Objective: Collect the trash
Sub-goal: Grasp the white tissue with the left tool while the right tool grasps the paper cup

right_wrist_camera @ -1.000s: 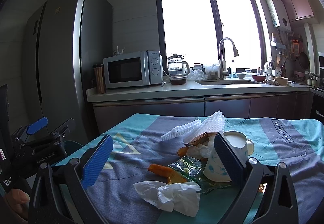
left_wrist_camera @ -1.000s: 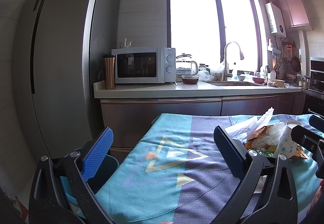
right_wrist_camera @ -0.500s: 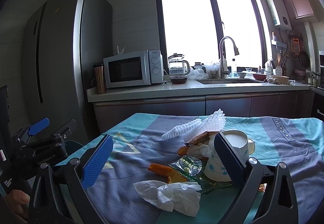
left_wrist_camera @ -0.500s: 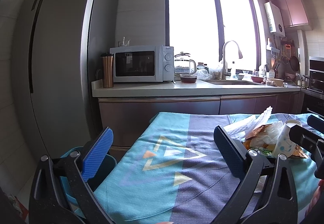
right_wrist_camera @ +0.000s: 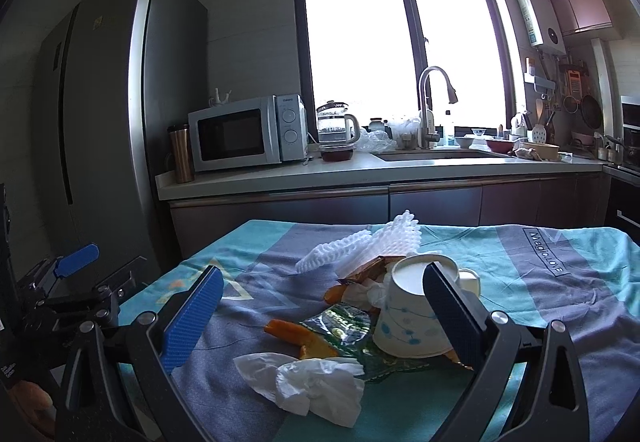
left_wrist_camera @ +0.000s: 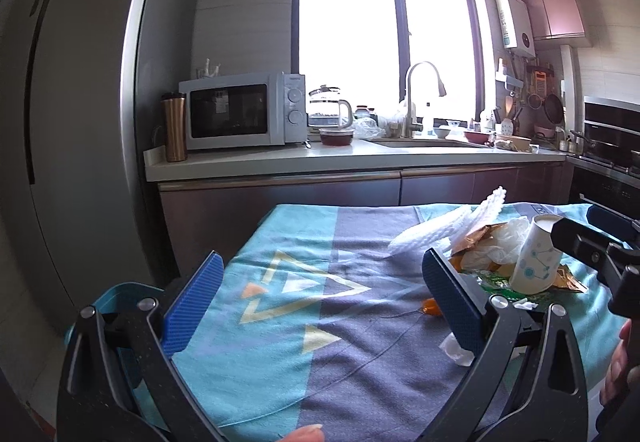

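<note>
While both jaws spread, tablecloth (right_wrist_camera: 560, 282) reads "Magic LOVE"; microwave (right_wrist_camera: 248, 132) badge blurred, perhaps "Galanz".

Bare cloth (left_wrist_camera: 320, 322) ahead of left claw (left_wrist_camera: 320, 306), trash pile (right_wrist_camera: 380, 306) crowding right claw (right_wrist_camera: 320, 314)

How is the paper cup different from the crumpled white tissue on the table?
The paper cup keeps a firm round shape and leans tilted on the wrappers; the crumpled tissue is limp, shapeless and lies flat on the cloth. The cup has blue dots printed on it; the tissue is plain white. The cup sits farther back in the pile; the tissue lies nearest the right gripper. Both are white and neither is gripped.
</note>
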`<state>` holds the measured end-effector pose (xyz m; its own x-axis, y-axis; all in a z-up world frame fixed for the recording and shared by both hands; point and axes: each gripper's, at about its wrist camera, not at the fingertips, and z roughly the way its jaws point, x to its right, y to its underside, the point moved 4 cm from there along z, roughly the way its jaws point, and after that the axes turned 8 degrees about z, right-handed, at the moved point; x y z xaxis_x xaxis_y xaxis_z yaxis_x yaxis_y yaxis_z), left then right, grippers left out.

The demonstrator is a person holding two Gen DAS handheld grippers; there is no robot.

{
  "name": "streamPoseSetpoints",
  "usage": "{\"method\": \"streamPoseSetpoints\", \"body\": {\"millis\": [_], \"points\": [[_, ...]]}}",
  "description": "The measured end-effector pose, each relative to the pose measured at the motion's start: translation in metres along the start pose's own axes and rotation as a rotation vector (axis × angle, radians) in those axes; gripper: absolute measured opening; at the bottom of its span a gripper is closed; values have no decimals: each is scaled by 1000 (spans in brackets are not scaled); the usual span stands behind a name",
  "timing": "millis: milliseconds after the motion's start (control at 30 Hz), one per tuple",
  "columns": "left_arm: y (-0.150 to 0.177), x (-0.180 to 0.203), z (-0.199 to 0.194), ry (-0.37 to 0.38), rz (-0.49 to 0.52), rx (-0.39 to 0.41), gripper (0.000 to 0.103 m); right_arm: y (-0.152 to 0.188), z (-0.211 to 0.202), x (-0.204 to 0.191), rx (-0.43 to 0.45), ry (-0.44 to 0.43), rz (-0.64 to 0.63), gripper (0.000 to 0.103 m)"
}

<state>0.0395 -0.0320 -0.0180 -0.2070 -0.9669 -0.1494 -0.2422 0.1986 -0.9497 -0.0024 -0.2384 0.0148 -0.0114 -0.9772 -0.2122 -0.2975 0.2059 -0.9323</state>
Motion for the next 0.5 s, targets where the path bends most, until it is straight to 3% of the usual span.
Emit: {"method": "streamPoseSetpoints", "body": {"millis": [233, 500], "points": [[17, 34, 29, 236, 0, -139, 98, -5, 13, 44, -48, 78, 64, 97], [36, 89, 48, 484, 50, -246, 98, 3, 38, 67, -142, 69, 92, 97]]}}
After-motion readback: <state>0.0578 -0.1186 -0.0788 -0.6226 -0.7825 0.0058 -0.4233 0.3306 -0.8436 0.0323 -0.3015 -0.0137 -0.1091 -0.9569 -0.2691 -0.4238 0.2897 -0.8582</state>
